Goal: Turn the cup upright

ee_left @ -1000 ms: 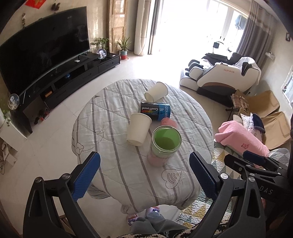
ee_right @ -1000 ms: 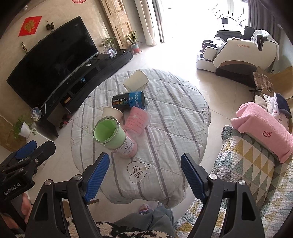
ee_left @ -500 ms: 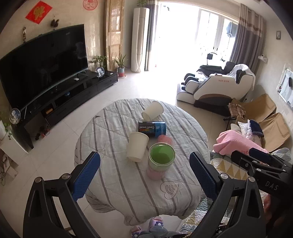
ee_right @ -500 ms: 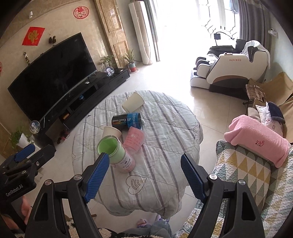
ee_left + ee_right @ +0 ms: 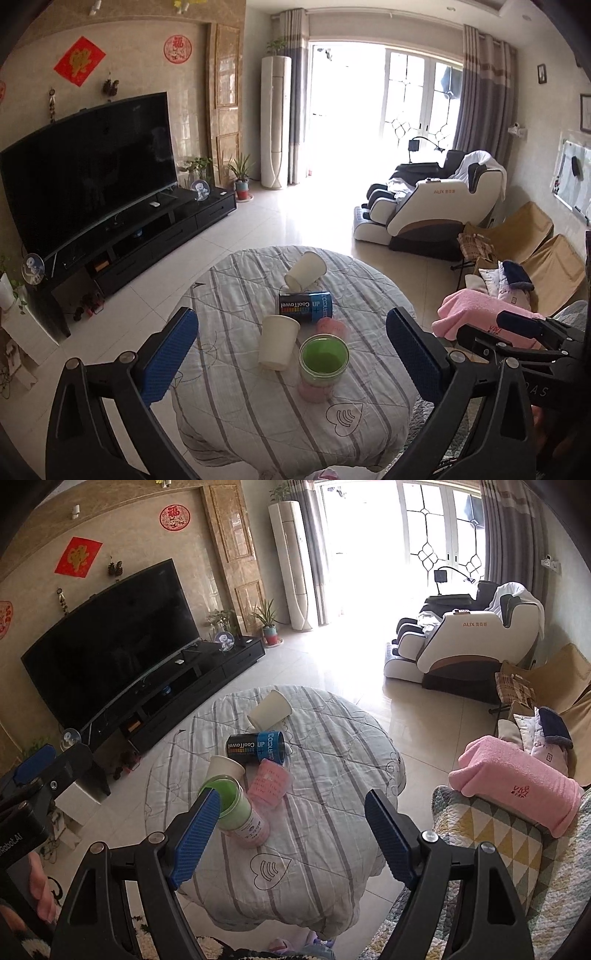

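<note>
Left hand-held gripper point(image 5: 291, 343) and right hand-held gripper point(image 5: 291, 840) hang spread wide and empty at the bottom of each frame. Mid-frame on the surface point(image 5: 236, 295): jar point(image 5: 324, 363), white cup point(image 5: 277, 348), pink cup point(image 5: 269, 783), can point(image 5: 306, 308). Farthest, the tipped cup point(image 5: 305, 270) lies on its side.

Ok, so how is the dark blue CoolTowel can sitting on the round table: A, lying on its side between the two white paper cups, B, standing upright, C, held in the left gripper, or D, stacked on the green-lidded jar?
A: the dark blue CoolTowel can lies on its side on the striped tablecloth, with the tipped white paper cup beyond it and the other white paper cup nearer the camera.
</note>
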Demonstrator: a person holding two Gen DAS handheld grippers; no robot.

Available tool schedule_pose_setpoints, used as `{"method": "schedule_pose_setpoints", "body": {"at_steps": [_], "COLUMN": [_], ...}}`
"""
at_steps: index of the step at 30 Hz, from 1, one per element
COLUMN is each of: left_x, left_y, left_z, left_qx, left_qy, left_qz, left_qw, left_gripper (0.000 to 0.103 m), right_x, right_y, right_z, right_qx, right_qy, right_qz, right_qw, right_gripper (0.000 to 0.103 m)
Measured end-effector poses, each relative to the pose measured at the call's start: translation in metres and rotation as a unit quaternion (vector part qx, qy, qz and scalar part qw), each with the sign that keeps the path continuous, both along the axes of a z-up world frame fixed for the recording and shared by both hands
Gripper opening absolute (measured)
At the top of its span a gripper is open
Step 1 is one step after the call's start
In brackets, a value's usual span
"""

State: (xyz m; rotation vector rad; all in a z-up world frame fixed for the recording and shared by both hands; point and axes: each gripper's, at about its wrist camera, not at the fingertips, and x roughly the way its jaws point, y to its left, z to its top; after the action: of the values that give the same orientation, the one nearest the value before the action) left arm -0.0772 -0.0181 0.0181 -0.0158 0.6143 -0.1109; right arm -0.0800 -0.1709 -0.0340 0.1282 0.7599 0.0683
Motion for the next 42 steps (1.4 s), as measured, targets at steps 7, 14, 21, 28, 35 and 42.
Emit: {"method": "schedule_pose_setpoints", "body": {"at_steps": [7, 14, 21, 28, 35, 42], "left_x": [-0.004, -0.006, -0.006, -0.003, -0.002, -0.001], "left_y": [0.0, -0.001, -0.004, -0.007, -0.011, -0.009], "left_z": [0.005, 0.006, 0.006, 0.008, 0.009, 0.009], "left_qx": [0.004, 0.008, 0.008, 0.008, 0.008, 0.009], "left_qy": [-0.017, -0.023, -0.026, -0.025, -0.026, -0.025], "left_qz": [-0.001, 0.003, 0.005, 0.004, 0.004, 0.004], "left_qw": [0.9999, 0.9997, 0.9996, 0.9996, 0.9996, 0.9996], "left_gripper": [0.103, 0.103, 0.103, 0.103, 0.103, 0.103], "right_x": [-0.002, -0.001, 0.001, 0.0, 0.001, 0.001], "right_y": [0.005, 0.004, 0.003, 0.004, 0.004, 0.005], "right_z": [0.003, 0.001, 0.001, 0.004, 0.007, 0.009], "right_qx": [-0.005, -0.001, -0.002, -0.008, -0.012, -0.013], "right_qy": [-0.012, -0.013, -0.014, -0.019, -0.024, -0.027], "right_qz": [0.007, 0.009, 0.012, 0.013, 0.01, 0.011], "right_qw": [1.0, 1.0, 1.0, 1.0, 1.0, 1.0], "right_gripper": [0.082, 0.083, 0.083, 0.083, 0.083, 0.083]}}
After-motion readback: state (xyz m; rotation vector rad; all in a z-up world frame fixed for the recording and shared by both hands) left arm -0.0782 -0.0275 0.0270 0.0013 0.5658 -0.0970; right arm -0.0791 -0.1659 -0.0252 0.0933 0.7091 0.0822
